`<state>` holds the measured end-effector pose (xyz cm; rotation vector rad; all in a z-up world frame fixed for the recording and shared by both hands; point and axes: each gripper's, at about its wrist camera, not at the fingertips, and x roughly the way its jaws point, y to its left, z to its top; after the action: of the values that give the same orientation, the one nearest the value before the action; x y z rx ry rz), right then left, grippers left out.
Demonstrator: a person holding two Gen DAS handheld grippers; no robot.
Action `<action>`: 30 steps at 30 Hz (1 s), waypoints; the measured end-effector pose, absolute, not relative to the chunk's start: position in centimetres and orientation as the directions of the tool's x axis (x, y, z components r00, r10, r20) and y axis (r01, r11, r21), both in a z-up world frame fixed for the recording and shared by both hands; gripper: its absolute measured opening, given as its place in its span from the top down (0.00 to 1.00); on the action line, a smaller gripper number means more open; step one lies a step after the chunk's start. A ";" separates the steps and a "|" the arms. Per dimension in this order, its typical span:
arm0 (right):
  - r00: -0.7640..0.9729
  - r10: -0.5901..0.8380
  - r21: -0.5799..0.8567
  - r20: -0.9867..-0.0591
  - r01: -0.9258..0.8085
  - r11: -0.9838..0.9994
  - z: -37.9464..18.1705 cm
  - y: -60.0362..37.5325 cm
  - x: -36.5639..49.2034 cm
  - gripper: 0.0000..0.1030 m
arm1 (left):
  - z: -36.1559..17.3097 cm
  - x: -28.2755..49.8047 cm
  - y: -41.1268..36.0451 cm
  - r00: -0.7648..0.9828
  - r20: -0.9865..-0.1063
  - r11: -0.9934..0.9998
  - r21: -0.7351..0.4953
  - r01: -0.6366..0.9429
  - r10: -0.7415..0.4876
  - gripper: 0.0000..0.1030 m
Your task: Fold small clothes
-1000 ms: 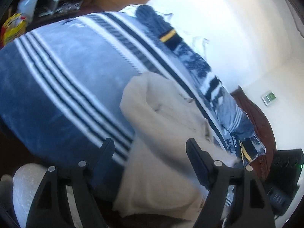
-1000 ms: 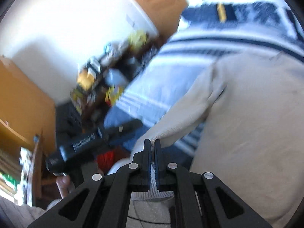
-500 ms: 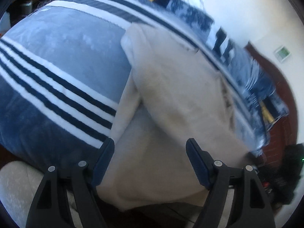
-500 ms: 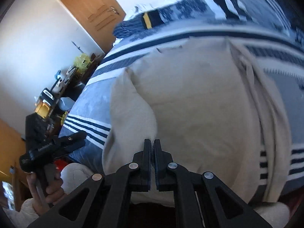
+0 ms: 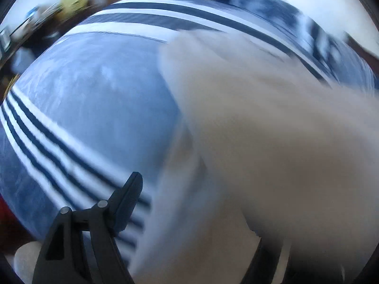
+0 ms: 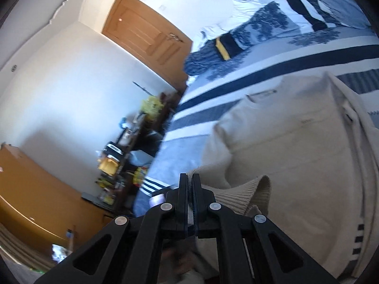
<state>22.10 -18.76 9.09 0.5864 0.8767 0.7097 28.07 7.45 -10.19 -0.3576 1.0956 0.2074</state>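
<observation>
A beige knit sweater [image 6: 289, 137] lies spread on a bed with a blue-and-white striped blanket [image 6: 236, 82]. My right gripper [image 6: 188, 180] is shut on a ribbed edge of the sweater, which it holds lifted over the near part of the garment. In the left wrist view the sweater [image 5: 236, 108] is a motion-blurred beige mass on the right. My left gripper [image 5: 186, 184] stands open above its near left edge and the blanket [image 5: 94, 99]. Its left finger [image 5: 129, 196] shows, while blurred cloth hides most of the right one.
A dark blue patterned cloth with a yellow tag [image 6: 239, 37] and white pillows [image 6: 244, 2] lie at the far end of the bed. Left of the bed are a cluttered shelf [image 6: 123, 156], a wooden door [image 6: 146, 35] and an orange cabinet [image 6: 35, 189].
My left gripper swung down and leftward, closer to the sweater's near left edge, still open. My right gripper, still pinching the ribbed edge, rolled and carried it across; the left hand left its view.
</observation>
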 end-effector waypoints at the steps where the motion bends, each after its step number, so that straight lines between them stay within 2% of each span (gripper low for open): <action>1: 0.446 0.763 0.717 -0.469 -0.313 0.623 9.5 -18.5 21.9 0.97 | -10.2 29.1 8.6 0.464 -0.885 0.899 -0.223 -0.376 -0.025 0.25; 6: 0.477 0.746 0.716 -0.464 -0.294 0.633 10.8 -19.6 20.7 0.97 | -9.1 30.7 14.2 0.543 -0.838 0.815 -0.354 -0.459 -0.058 0.26; 8: 0.488 0.722 0.699 -0.490 -0.275 0.661 10.2 -20.4 20.3 0.97 | -9.1 29.8 16.3 0.568 -0.819 0.788 -0.401 -0.467 -0.080 0.26; 12: 0.502 0.634 0.628 -0.589 -0.209 0.750 7.3 -21.7 19.8 0.97 | -12.0 28.3 19.2 0.538 -0.825 0.716 -0.482 -0.505 -0.176 0.26; 16: 0.425 0.580 0.587 -0.694 -0.131 0.799 2.1 -21.6 19.9 0.97 | -13.3 27.3 19.8 0.554 -0.807 0.690 -0.520 -0.503 -0.205 0.26; 19: 0.386 0.496 0.496 -0.778 -0.106 0.862 -0.8 -21.3 19.5 0.96 | -12.4 27.1 19.6 0.575 -0.789 0.704 -0.534 -0.467 -0.217 0.26; 24: 0.289 0.269 0.262 -0.919 -0.066 0.963 -5.8 -21.5 19.6 0.93 | -12.0 27.2 18.4 0.591 -0.759 0.722 -0.567 -0.396 -0.272 0.26; 26: 0.314 0.209 0.200 -0.926 -0.063 0.978 -5.5 -21.8 19.3 0.73 | -12.3 27.6 17.3 0.581 -0.749 0.723 -0.589 -0.361 -0.320 0.26; 27: 0.330 0.206 0.192 -0.921 -0.075 0.978 -5.2 -21.7 19.2 0.37 | -12.3 28.3 16.9 0.578 -0.744 0.723 -0.597 -0.348 -0.336 0.26; 28: 0.356 0.185 0.166 -0.916 -0.081 0.983 -4.8 -21.7 19.3 0.21 | -12.3 28.6 16.3 0.577 -0.740 0.727 -0.599 -0.334 -0.344 0.26; 30: 0.374 0.175 0.154 -0.911 -0.086 0.984 -4.8 -21.8 19.7 0.22 | -12.4 28.8 15.8 0.577 -0.741 0.739 -0.593 -0.320 -0.345 0.26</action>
<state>19.69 -21.77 -4.82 0.0852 1.1765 0.1678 28.80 15.83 -12.37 -0.7718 0.9825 -0.0162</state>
